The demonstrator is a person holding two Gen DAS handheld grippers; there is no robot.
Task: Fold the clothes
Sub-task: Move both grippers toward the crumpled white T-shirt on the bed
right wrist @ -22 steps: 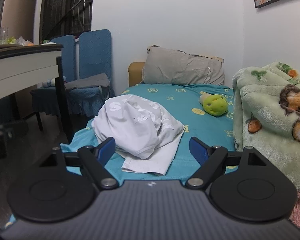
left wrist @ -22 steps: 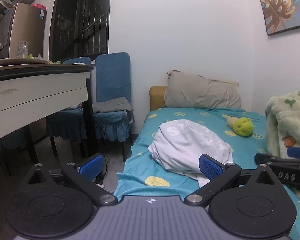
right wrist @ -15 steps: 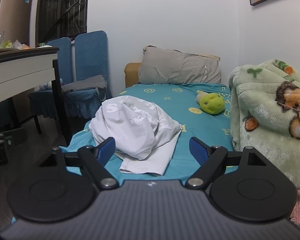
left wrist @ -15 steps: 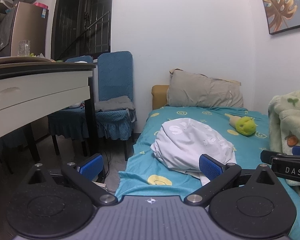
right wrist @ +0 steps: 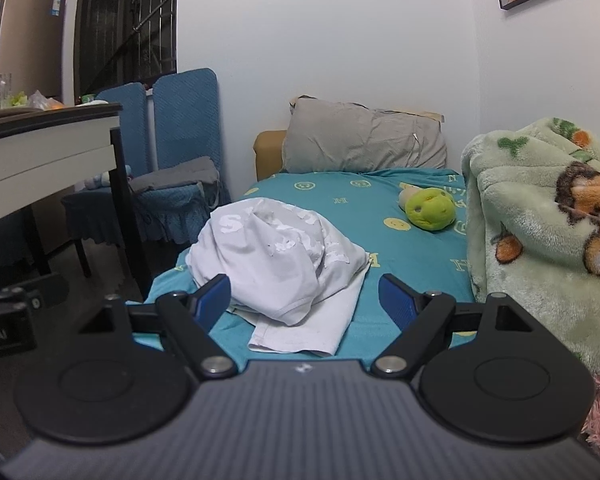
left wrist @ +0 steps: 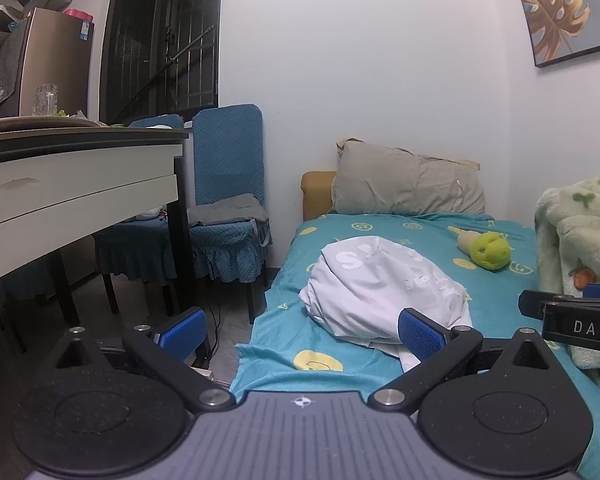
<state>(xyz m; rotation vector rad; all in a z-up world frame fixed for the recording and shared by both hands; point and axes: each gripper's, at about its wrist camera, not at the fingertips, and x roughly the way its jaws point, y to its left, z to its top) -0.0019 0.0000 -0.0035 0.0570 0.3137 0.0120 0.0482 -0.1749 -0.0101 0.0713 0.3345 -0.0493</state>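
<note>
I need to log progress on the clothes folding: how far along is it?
Nothing looks done: the white garment lies crumpled in a heap on the teal bed. In hand: nothing; the left gripper and right gripper both hover short of it with jaws open and empty. Left: grasping, spreading flat and every fold.

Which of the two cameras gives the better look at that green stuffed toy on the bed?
The right wrist view: the green plush toy lies nearer and unobstructed on the bed, its face visible. The left wrist view shows it smaller, off to the side.
</note>
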